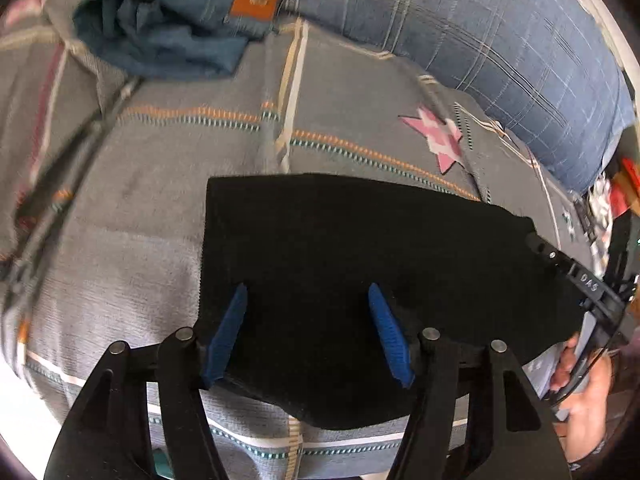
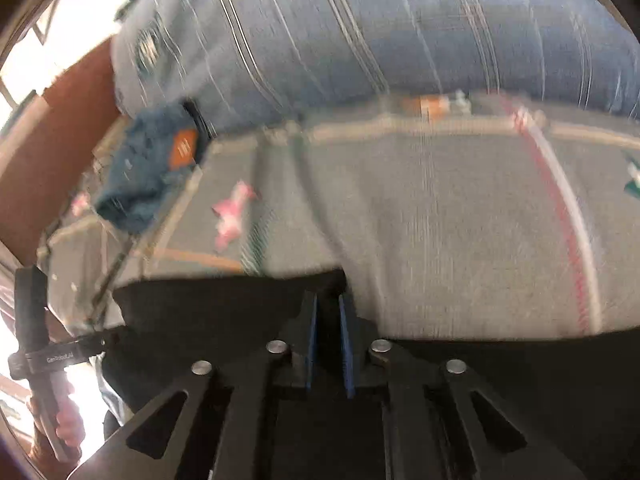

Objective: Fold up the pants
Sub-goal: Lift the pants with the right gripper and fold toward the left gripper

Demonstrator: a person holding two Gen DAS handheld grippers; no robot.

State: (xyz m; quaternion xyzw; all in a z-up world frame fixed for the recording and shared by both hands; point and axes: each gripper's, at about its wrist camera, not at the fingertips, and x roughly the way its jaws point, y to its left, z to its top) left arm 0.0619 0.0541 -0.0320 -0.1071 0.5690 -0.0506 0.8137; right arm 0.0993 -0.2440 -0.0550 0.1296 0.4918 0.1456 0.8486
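Observation:
The black pants (image 1: 360, 248) lie folded into a flat dark panel on the grey patterned bedspread (image 1: 140, 184). My left gripper (image 1: 308, 300) is open, its blue pads just above the near part of the pants and holding nothing. In the blurred right wrist view the pants (image 2: 208, 304) fill the lower frame. My right gripper (image 2: 328, 304) is nearly closed at the pants' far edge, with dark cloth between its blue pads. The right gripper also shows in the left wrist view (image 1: 576, 276) at the pants' right edge.
A folded pair of blue jeans with an orange patch (image 1: 168, 20) lies at the far left of the bed, also in the right wrist view (image 2: 152, 168). A blue checked pillow (image 1: 500, 48) runs along the back. A reddish-brown wall (image 2: 48, 152) stands left of the bed.

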